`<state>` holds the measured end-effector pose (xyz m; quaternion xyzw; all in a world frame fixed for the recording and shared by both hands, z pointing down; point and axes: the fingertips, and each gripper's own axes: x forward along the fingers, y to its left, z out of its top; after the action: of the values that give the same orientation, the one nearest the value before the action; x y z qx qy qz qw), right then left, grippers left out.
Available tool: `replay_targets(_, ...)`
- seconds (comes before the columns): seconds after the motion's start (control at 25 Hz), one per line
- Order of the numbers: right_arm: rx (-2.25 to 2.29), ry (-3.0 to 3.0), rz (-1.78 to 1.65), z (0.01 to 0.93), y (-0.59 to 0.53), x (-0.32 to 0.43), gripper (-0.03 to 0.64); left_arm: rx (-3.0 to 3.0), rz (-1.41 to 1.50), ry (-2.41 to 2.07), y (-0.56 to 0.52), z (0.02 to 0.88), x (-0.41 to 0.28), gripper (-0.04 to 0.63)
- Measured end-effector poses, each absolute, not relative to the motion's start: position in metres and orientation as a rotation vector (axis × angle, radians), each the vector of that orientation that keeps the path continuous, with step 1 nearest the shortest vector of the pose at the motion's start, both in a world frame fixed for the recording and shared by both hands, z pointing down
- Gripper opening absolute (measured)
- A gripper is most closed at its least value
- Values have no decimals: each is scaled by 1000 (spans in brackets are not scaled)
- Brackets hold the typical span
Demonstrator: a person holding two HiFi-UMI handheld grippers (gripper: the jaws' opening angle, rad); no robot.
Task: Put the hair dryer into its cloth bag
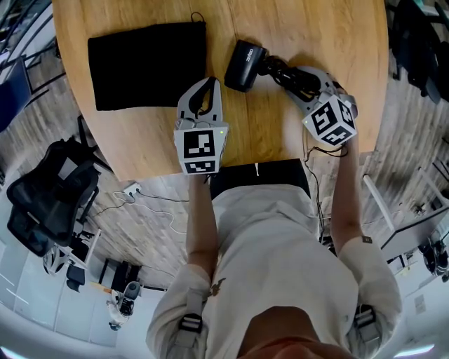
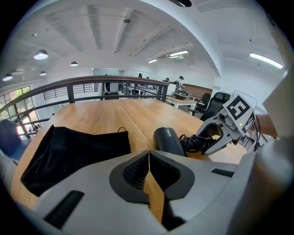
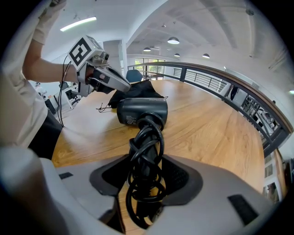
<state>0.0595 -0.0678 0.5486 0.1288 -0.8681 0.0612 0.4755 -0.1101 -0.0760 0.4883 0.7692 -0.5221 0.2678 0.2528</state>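
Note:
The black hair dryer (image 1: 245,64) lies on the wooden table (image 1: 323,35), its barrel pointing toward the bag. My right gripper (image 1: 292,76) is shut on its handle, which has the black cord (image 3: 146,151) wound round it; the barrel (image 3: 141,111) lies just beyond the jaws. The flat black cloth bag (image 1: 147,64) lies at the table's far left, its drawstring loop (image 1: 198,17) at the right corner. My left gripper (image 1: 210,83) hovers between bag and dryer, shut and empty. In the left gripper view its tips (image 2: 149,153) meet, with the bag (image 2: 73,151) to the left and the dryer (image 2: 169,140) to the right.
The table's near edge (image 1: 161,165) runs just in front of the person's body. A black office chair (image 1: 49,196) and a cable stand on the floor to the left. A dark railing (image 2: 92,85) runs along the table's far side.

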Motion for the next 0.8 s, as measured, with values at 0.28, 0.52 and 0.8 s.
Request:
replay_targets(0.28,305,-2125,145,548,-66,52,225,2051,796,-1454,-77,506,-133,21)
replay_targets(0.52,303,-2122,148,549,-65,51,225,2021,869,-1462,-78,524,-141,23)
replay_targets(0.8,309,-2118,151,549,-65,51,225,2007,979,-1462,-78,537,-145,83)
